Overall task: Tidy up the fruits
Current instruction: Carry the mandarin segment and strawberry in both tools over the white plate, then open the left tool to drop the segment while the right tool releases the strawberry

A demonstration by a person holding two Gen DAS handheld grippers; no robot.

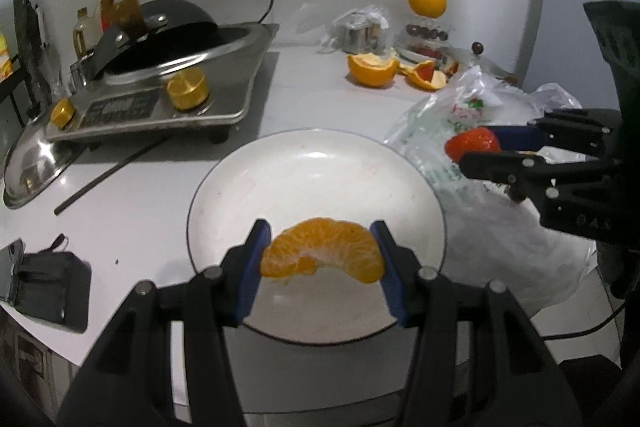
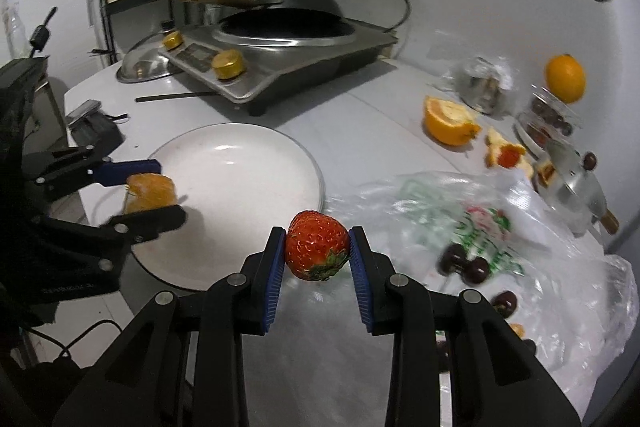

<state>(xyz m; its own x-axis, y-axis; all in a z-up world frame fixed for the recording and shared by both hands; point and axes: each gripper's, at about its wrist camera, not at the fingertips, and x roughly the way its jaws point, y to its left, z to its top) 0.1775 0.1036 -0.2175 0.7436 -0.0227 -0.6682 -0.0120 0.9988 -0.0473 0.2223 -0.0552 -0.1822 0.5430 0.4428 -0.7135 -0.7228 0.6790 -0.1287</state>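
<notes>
1. A peeled orange piece (image 1: pixel 324 251) is being clamped end to end between the blue pads of the left gripper (image 1: pixel 322 259), above the near part of the white plate (image 1: pixel 280 163).
2. A strawberry (image 2: pixel 317 245) is being gripped at its sides by the right gripper (image 2: pixel 318 255), its green leaves turned downward, just off the plate's rim on the side of the plastic bag (image 2: pixel 540 227).
3. The bag is being left crumpled beside the plate, with dark cherries (image 2: pixel 464 265) lying on it.
4. A black pouch (image 1: pixel 52 283) is being kept on the white table (image 1: pixel 132 211), off the plate's opposite side.
5. Beyond the plate, a dark thin stick (image 1: pixel 108 175) is lying in front of the steel cooker (image 1: pixel 160 95), on which a black wok (image 1: pixel 176 23) is sitting.
6. Farther from the plate, toward the wall, orange peel (image 1: pixel 372 69) is lying open, with a whole orange (image 1: pixel 427 0) perched on a clear fruit box (image 1: pixel 428 35) behind it.
</notes>
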